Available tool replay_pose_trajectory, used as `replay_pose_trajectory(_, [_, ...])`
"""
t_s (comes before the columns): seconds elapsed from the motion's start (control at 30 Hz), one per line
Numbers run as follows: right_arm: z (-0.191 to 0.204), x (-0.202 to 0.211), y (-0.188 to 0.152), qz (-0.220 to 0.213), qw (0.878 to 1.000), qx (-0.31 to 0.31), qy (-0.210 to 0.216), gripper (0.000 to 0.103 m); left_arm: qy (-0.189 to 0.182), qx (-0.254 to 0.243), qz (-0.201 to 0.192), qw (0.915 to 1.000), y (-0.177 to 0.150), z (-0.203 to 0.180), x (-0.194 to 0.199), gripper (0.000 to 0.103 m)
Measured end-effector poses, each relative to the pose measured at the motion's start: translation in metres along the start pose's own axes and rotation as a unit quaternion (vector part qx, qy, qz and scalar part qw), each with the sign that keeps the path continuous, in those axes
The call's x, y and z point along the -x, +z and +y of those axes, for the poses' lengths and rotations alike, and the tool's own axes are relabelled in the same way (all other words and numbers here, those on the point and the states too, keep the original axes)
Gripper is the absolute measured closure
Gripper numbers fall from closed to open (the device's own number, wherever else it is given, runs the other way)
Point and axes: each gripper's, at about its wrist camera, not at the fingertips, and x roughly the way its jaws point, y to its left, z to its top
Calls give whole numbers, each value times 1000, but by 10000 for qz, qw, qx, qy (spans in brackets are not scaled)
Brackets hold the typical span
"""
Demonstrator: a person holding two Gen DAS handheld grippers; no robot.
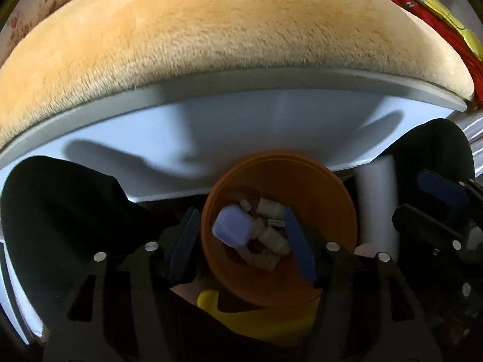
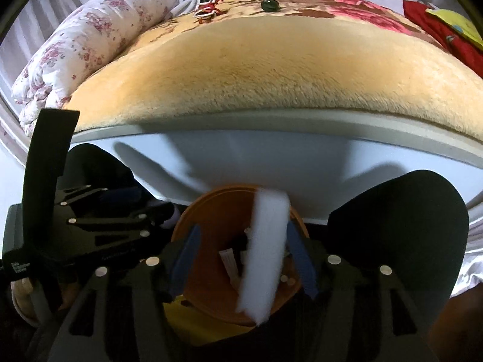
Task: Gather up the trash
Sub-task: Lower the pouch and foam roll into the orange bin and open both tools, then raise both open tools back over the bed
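Drop-off step, judging by both views: 2 claws poised above an orange bin low in the frame centre, beneath the pale side of a bed covered by a tan blanket.

Left view: left claw spread about halfway, blue pads either side of the bin mouth and pressing on nothing. A lilac lump right between them, over the bin, blurred; loose or already lying inside, cannot tell. Small white scraps in the bottom of the bin. A white tube upright at right of the bin, next to the right claw at the right edge.

Right view: right claw likewise about halfway apart, holding nothing. White tube smeared with blur, standing tilted between the pads without visible pressure from either, lower end over the near rim of the bin; apparently let go and dropping. Left claw at left of the bin.

Something yellow under the bin, unclear what.

Next, most likely: lift both claws clear of the bin, then search the blanket top for more rubbish, such as the small dark thing and the red and white bit near the top of the right view. Calls for wide pads and a careful aim.
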Motion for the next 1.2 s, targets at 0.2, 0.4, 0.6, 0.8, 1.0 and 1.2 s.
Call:
replay_pose_trajectory(0.2, [-2,-2,-1,-4,10000,-74,-12,43,-10,45,45,10000,-2,2,-4,44])
replay_pose_trajectory(0.4, [-3,7,-1,-125,9999,-62,-52,43,6,53,-25,10000,-2,0,0,44])
replay_pose_trajectory(0.6, [-2,32,11,-375,9993,21,83,43,-49,67,-312,9995,2,2,21,40])
replay_pose_trajectory(0.8, [6,51,51,-696,9972,218,166,40,-93,-29,-969,9952,22,8,71,33])
replay_pose_trajectory(1.0, [1,61,112,-1127,9924,491,-106,34,-7,27,-1666,9860,66,24,109,24])
replay_pose_trajectory(1.2, [0,50,181,-1338,9885,684,-180,32,5,328,-1866,9819,124,46,103,16])
